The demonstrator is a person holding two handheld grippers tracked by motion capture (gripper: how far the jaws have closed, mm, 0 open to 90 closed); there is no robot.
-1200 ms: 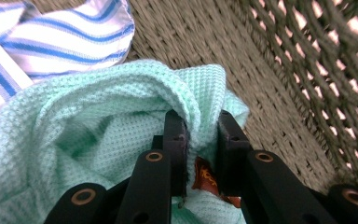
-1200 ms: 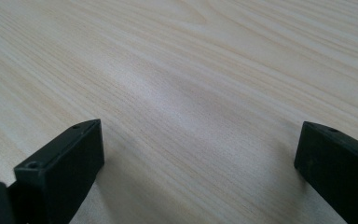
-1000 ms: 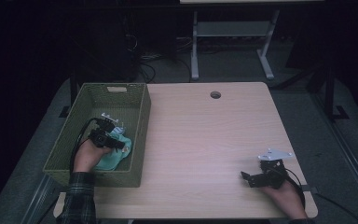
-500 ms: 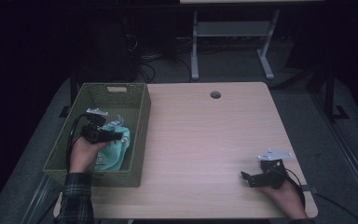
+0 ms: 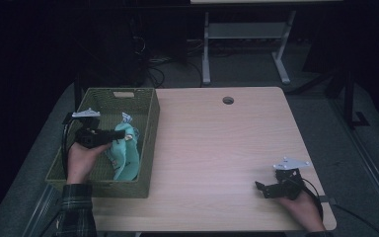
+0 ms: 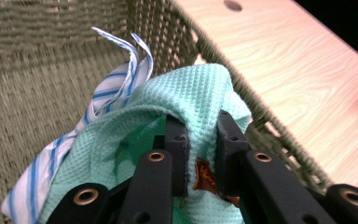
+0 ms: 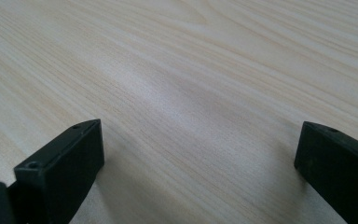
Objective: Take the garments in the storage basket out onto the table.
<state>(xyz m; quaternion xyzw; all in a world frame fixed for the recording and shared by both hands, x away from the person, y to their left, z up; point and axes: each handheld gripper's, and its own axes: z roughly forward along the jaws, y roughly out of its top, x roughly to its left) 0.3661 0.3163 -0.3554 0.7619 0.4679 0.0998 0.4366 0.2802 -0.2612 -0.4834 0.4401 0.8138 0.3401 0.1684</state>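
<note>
Two black hand-held grippers — left [image 5: 121, 132], right [image 5: 259, 186] — grey three-cornered top plates, brass-ringed screw holes, plaid sleeve [image 5: 76, 215].

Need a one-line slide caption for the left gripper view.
Left gripper clamps a fold of mint waffle-weave towel beside a blue-striped cloth inside the woven basket.

The mint-green waffle-weave cloth [image 6: 191, 93] is bunched into a raised fold, its upper edge gathered and lifted while the rest hangs down in soft creases. An orange-brown label [image 6: 204, 176] shows low on the fold. It sits in the woven green basket [image 5: 150, 143], against the wall nearest the counter [image 5: 227, 148], touching a white cloth with blue stripes [image 6: 107, 93] lying crumpled beside it.
</note>
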